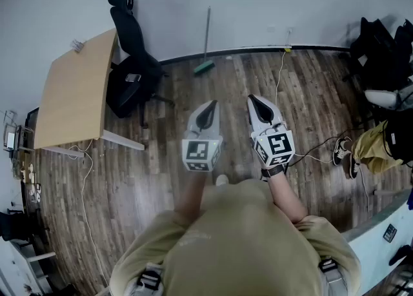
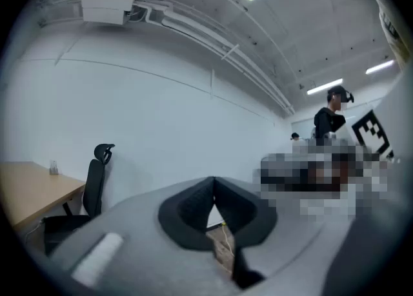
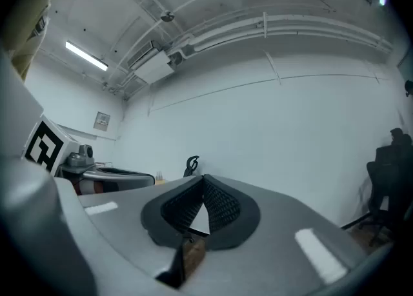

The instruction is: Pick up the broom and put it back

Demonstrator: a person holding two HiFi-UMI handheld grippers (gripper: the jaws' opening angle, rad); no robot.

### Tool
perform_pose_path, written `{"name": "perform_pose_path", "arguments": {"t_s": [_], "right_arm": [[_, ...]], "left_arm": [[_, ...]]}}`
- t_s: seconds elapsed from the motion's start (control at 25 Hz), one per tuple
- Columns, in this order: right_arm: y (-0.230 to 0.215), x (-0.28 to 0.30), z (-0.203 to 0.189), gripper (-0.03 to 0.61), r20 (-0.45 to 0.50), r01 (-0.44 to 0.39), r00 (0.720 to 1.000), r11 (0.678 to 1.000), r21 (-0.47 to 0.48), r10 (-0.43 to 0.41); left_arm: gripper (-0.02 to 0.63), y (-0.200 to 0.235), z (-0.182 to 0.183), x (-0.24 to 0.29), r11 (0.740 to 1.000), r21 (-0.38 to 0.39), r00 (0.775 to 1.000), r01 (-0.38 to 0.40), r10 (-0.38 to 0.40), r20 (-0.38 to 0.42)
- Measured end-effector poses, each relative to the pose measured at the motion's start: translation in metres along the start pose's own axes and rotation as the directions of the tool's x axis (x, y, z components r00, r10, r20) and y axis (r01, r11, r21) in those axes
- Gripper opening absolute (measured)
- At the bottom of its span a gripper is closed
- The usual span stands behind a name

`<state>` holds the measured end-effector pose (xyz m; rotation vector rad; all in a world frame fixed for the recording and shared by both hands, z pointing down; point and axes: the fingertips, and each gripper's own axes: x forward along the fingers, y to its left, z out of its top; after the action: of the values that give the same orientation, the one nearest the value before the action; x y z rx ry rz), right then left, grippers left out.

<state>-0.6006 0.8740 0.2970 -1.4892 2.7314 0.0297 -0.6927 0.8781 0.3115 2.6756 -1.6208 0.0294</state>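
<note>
Left gripper [image 1: 210, 106]: held level, jaws shut tip to tip, nothing between them.
Right gripper [image 1: 254, 101]: level beside the left one, jaws also closed and empty.
Broom [image 1: 206, 49]: straight ahead of the left gripper, well apart from it. It leans near upright on the far wall [image 1: 258, 4] with its green head on the floor [image 1: 193, 178] at the skirting.
Stage: looks like the approach; no contact with the broom yet.
Chair [image 1: 132, 62]: black office chair, ahead and to the left of the left gripper, near the broom's head.
Desk [image 1: 74, 88]: further left, beyond the chair.
Cable [image 1: 279, 85]: runs across the floor ahead of the right gripper, from the wall socket area back towards the person.
Seated person [image 1: 377, 146]: far right of the right gripper, legs stretched onto the floor.
Risk, jaws: both are shut, so arriving like this would poke the handle instead of taking it. They need to open first.
Risk, topple: the handle is thin and only propped. A sideways nudge could send it sliding along the wall and down, likely towards the chair.
Risk, grip: a hold far from the balance point could let the head swing and twist in the pads.
Risk, footing: the cable lies on the walking line, so a caught foot could jerk both grippers.
Risk, carry: the long handle could clip the chair back or the wall when turned.
</note>
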Motion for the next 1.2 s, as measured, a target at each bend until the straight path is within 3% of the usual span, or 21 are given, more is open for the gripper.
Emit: {"name": "perform_pose_path", "arguments": {"t_s": [0.28, 0.4, 0.6, 0.76, 0.92, 1.08, 1.2], "right_arm": [[0.025, 0.026, -0.022, 0.005, -0.070, 0.049, 0.996, 0.999, -0.022, -0.051], [0.029, 0.034, -0.025, 0.005, -0.054, 0.030, 0.998, 1.000, -0.004, -0.030], [0.006, 0.065, -0.025, 0.005, -0.014, 0.004, 1.000, 1.000, 0.021, -0.004], [-0.014, 0.120, -0.049, 0.005, -0.045, -0.014, 0.999, 0.998, 0.069, 0.017], [-0.054, 0.190, -0.063, 0.005, -0.066, -0.048, 0.996, 0.993, 0.109, 0.055], [-0.134, 0.250, -0.057, 0.005, -0.054, -0.044, 0.997, 0.991, 0.130, 0.051], [-0.187, 0.287, -0.043, 0.005, -0.033, -0.041, 0.998, 0.989, 0.141, 0.046]], "left_arm": [[0.000, 0.048, -0.009, -0.008, 1.000, -0.008, 1.000, -0.011, 0.011, 0.013], [0.000, 0.059, -0.016, -0.003, 0.999, -0.033, 1.000, 0.000, 0.001, 0.013], [0.000, 0.052, -0.026, 0.026, 0.998, -0.047, 0.999, 0.037, -0.037, 0.002], [0.000, 0.086, -0.049, 0.062, 0.998, -0.050, 0.998, 0.025, -0.028, -0.057], [0.000, 0.129, -0.053, 0.125, 0.998, -0.050, 0.995, -0.029, 0.024, -0.098], [0.000, 0.146, -0.042, 0.211, 0.991, -0.105, 0.995, -0.079, 0.073, -0.065], [0.000, 0.156, -0.033, 0.266, 0.989, -0.096, 0.993, -0.110, 0.106, -0.051]]}}
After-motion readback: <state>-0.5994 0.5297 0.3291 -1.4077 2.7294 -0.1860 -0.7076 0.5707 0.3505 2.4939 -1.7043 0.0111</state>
